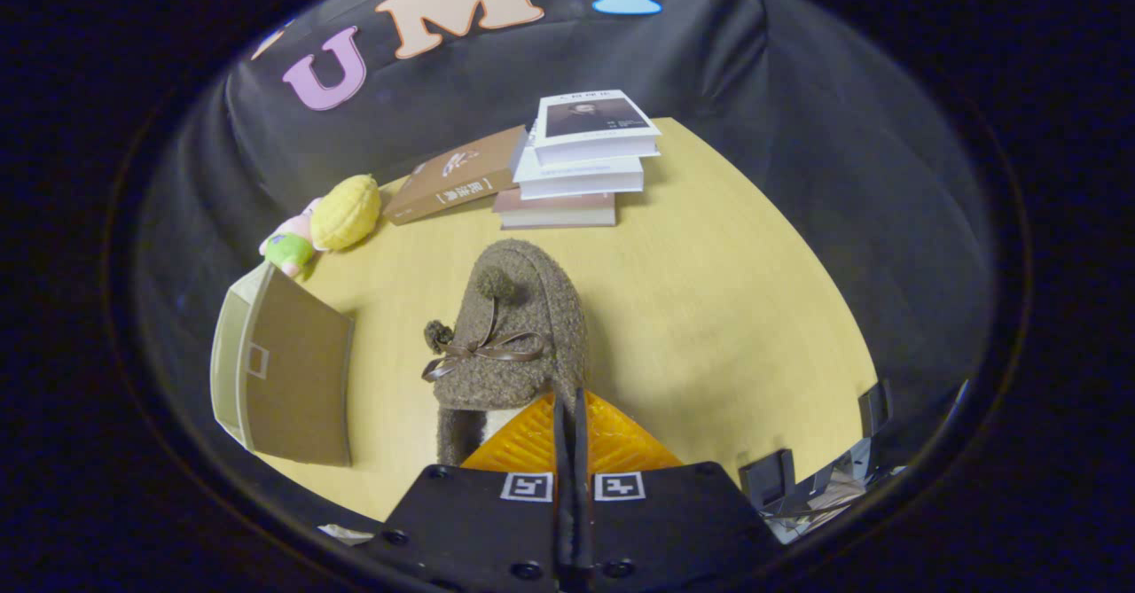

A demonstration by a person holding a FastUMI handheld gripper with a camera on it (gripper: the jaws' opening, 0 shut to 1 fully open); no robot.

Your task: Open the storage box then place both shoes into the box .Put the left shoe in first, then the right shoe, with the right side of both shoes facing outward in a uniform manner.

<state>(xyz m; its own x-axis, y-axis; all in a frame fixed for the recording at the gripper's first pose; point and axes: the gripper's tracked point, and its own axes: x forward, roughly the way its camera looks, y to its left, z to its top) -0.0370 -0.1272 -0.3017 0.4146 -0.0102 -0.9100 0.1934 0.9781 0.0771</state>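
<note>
A brown fuzzy shoe (519, 336) with a ribbon bow and two pompoms hangs just ahead of my fingers, toe pointing away, its shadow falling on the yellow table (727, 309). My gripper (568, 402) is shut, its fingers pressed together on the rim of the shoe's opening, where pale lining shows. The storage box (297, 371), tan with a brown front panel and a small square pull, stands to the left of the shoe. I cannot tell whether its panel is open or closed.
A stack of books (581, 163) and a brown book (457, 176) leaning against it lie at the far side of the table. A yellow-and-pink plush toy (324, 221) lies beyond the box. Dark clips (771, 478) sit at the near right table edge.
</note>
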